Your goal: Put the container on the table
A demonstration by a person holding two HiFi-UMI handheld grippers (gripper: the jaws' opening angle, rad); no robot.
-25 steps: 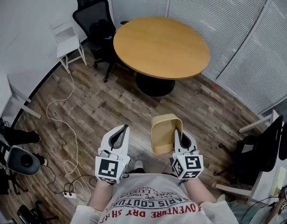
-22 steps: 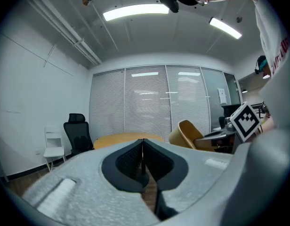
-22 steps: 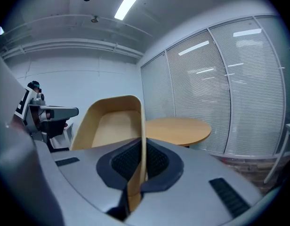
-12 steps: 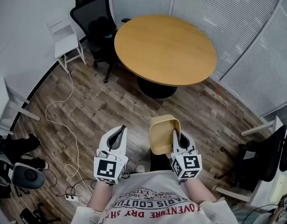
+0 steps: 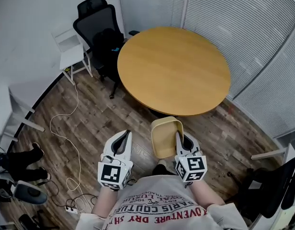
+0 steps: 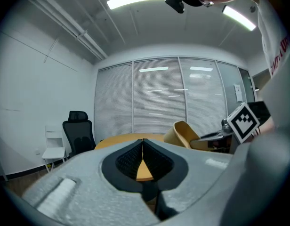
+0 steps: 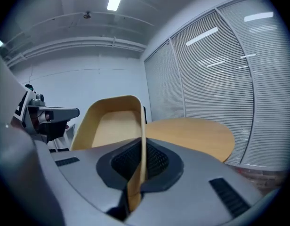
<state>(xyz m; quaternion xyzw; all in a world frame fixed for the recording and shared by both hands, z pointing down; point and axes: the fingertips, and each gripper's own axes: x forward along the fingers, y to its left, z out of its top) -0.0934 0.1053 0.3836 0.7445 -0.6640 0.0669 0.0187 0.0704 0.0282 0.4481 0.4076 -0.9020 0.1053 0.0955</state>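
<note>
Pinches one thin side wall of the tan container between the fingers of the right gripper, closed tight on the rim. Carries it in the air, tipped on its side with the empty hollow facing the left gripper. Shows the fingers there pressed together on nothing, with only a sliver of desk in the slit between them.

Looks light and stiff: a rounded, thin-walled tub, smooth and probably a bit slippery (plastic or bamboo fibre, hard to say which). Hangs all its weight from one edge, so likely to swing or twist in a pinch like this. Better kept gripped low on the wall, and levelled before setting down so the flat base lands first. Unlikely to break, but could clatter or skid.

Hovers over the wood-plank floor, just short of the near edge of the round wooden desk. Offers a bare, flat, smooth top with plenty of room to land. Beyond that, a black office chair, a white chair, a white cable on the floor and blinds along the glass wall.
</note>
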